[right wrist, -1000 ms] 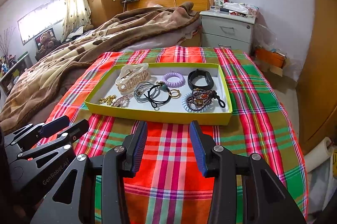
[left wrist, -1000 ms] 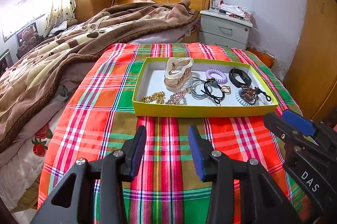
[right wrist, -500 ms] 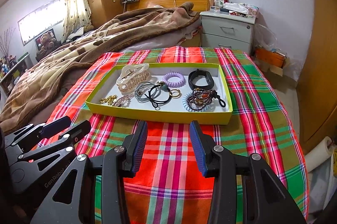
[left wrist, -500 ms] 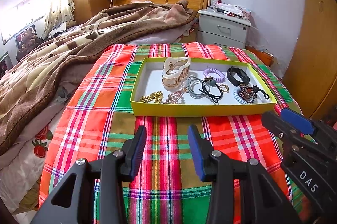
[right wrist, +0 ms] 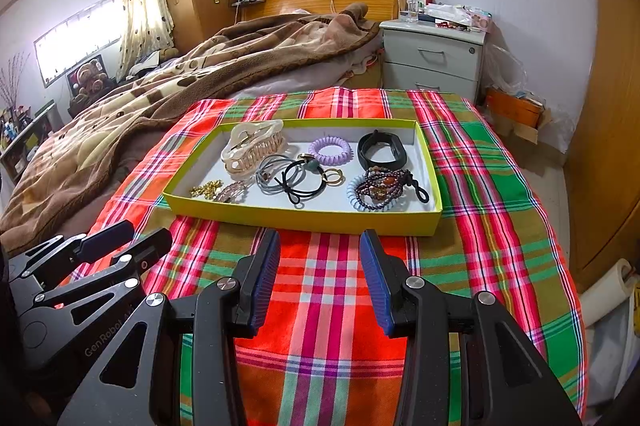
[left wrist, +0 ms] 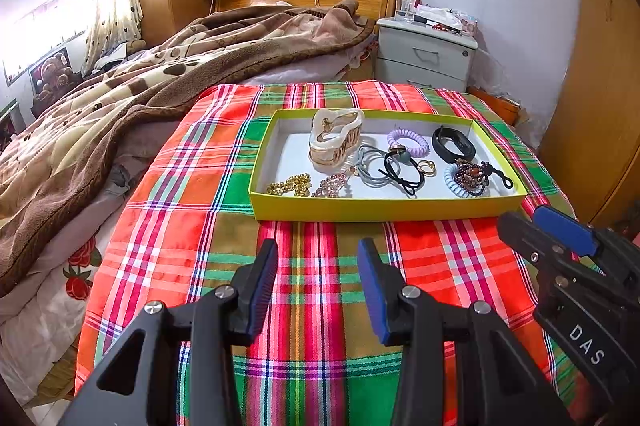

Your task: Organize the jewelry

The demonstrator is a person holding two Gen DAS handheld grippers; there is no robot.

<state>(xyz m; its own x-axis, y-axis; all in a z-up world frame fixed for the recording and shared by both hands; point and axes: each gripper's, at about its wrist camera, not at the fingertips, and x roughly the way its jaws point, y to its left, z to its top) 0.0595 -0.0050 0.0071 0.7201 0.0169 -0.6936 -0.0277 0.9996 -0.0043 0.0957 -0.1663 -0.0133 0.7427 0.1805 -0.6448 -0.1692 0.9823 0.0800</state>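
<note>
Both hand-held grippers [left wrist: 316, 282] [right wrist: 318, 278] hover open, empty, just short of the jewelry tray [left wrist: 376, 210].

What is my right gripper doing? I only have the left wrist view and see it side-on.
Observer: The right gripper has its jaws open, with nothing between them, only the plaid cloth below.
Operator: Is it lined up with the tray?
Observer: Yes. The yellow tray lies straight ahead of it, its near wall just past the fingertips.
Operator: Anything off the bed's right side?
Observer: A white roll lies on the floor past the cloth's edge.
</note>
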